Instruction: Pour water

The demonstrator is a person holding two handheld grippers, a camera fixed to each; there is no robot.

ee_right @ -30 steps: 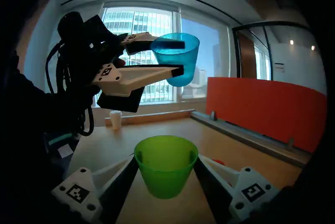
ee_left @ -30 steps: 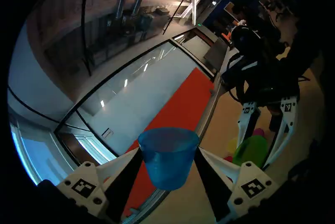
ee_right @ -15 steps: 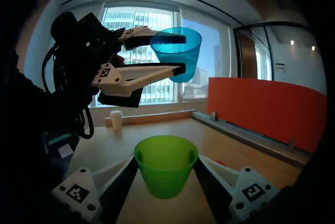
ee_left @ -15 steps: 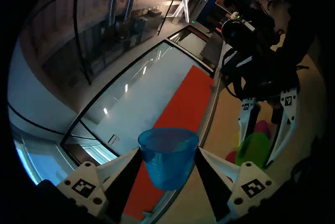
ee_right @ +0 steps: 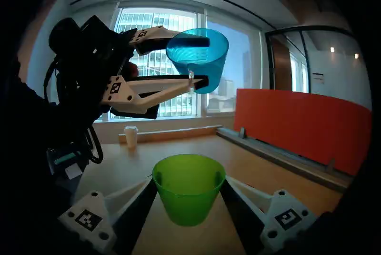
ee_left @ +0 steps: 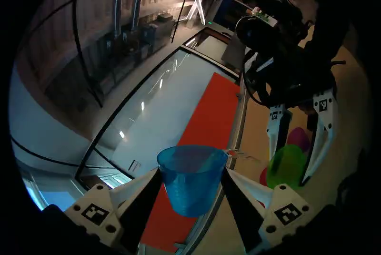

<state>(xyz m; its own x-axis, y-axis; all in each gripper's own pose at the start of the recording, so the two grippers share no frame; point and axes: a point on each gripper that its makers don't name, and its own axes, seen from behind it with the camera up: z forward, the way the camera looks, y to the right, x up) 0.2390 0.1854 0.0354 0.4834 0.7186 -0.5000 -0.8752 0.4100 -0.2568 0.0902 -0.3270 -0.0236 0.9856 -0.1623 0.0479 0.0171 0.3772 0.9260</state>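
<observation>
Blue see-thru cup (ee_right: 196, 59), tilted, L claw (ee_right: 207, 62)

Blue cup (ee_right: 197, 57) at a steeper tilt, first water (ee_right: 190, 76) off its rim.

I'm seeing a pale wooden desk (ee_right: 247, 159) stretching toward the window. A small white lidded cup (ee_right: 130, 136) is standing on it near the far edge, and an orange divider (ee_right: 305, 126) is running along one side.
</observation>
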